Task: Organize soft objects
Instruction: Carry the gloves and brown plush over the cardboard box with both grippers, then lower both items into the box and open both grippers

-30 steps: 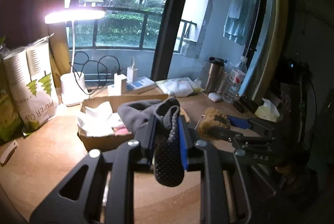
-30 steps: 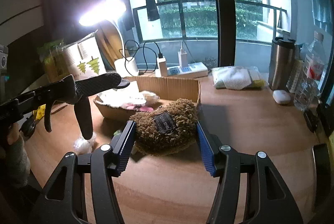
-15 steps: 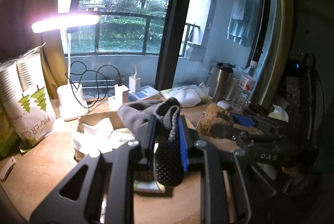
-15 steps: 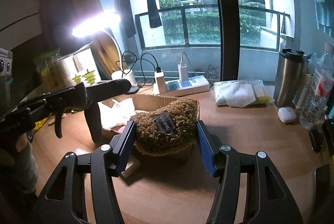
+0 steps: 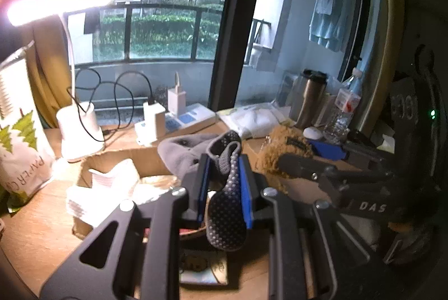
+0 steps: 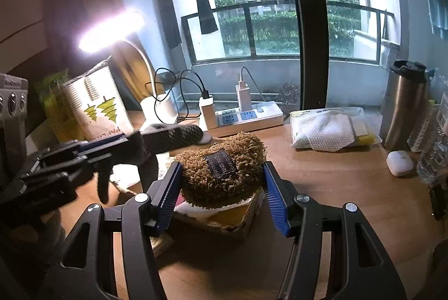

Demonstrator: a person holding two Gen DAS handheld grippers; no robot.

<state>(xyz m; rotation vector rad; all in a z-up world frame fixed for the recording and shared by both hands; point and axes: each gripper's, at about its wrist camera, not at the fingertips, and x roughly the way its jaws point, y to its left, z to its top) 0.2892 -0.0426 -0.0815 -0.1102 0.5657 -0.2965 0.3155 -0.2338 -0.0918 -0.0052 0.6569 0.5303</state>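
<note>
Two pairs of handheld tongs carry soft goods above a cardboard box (image 5: 117, 160) on a cluttered wooden desk (image 6: 336, 188) by a balcony window. The left tongs (image 5: 222, 182) are closed narrow on a grey grip-dot sock (image 5: 226, 204), which hangs between the blue pads with its dotted sole drooping toward the camera and its grey cuff bunched on the far side; its long axis runs roughly near to far, along the fingers. The right tongs (image 6: 222, 185) stand fairly wide, their blue pads pressed to either flank of a brown shaggy slipper (image 6: 221, 168), whose dark woven label faces up and whose long axis lies left to right across the jaws. The slipper sits above the near right corner of the box, seemingly clear of its rim, while the sock hovers over the box's right side, above white folded cloth (image 5: 112, 182) already inside. Seen from the right wrist, the sock lies just to the far left of the slipper, the two nearly touching. Both loads appear to need only a short drop into the box; the left hand looks the more squarely placed over the opening. A lit desk lamp (image 6: 112, 31), a power strip (image 6: 246, 115) and a steel tumbler (image 6: 403, 104) line the far edge.
</note>
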